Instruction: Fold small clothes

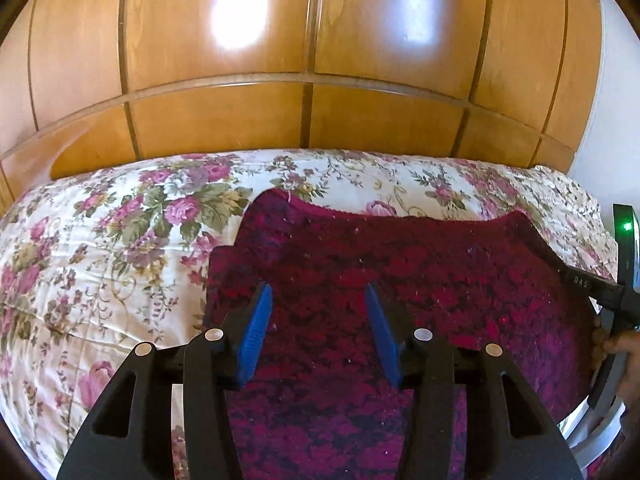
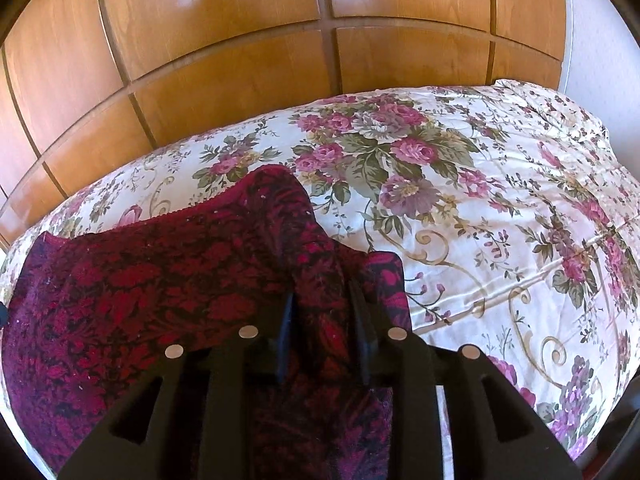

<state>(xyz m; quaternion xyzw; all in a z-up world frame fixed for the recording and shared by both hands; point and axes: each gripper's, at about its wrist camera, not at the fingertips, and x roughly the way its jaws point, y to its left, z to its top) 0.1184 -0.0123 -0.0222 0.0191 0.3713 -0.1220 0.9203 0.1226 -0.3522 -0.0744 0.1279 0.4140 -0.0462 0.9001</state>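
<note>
A dark red and black patterned garment [image 1: 400, 280] lies spread flat on the flowered bedspread [image 1: 100, 260]. My left gripper [image 1: 318, 300] is open and empty, its blue pads just above the garment's near left part. In the right wrist view the garment [image 2: 140, 292] fills the left side. My right gripper [image 2: 322, 300] stands partly open around a raised fold at the garment's right edge; the cloth runs between the fingers. Whether the pads press it I cannot tell. The right gripper's body also shows at the far right of the left wrist view [image 1: 600, 288].
A wooden wardrobe [image 1: 312, 60] stands right behind the bed. The bedspread [image 2: 500, 220] stretches bare to the right of the garment. A white wall [image 1: 616, 100] is at the far right.
</note>
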